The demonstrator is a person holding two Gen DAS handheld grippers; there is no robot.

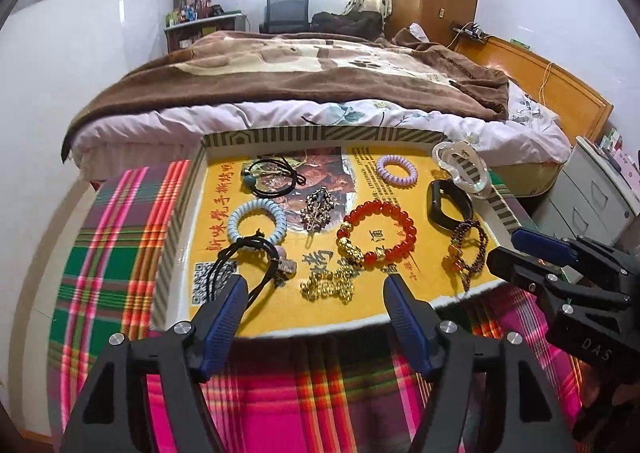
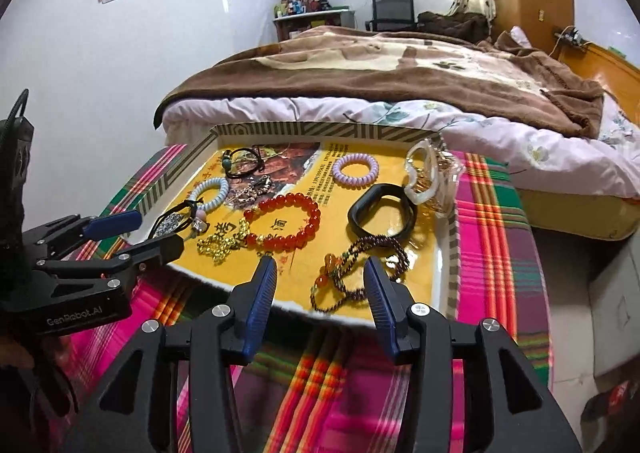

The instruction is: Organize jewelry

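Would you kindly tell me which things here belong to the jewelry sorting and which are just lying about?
Part of the job:
- red bead bracelet
- gold chain
- lilac spiral hair tie
- black bangle
- dark garnet bead string
- shallow cardboard tray

Just lying about:
- brown blanket
- plaid cloth
- black office chair
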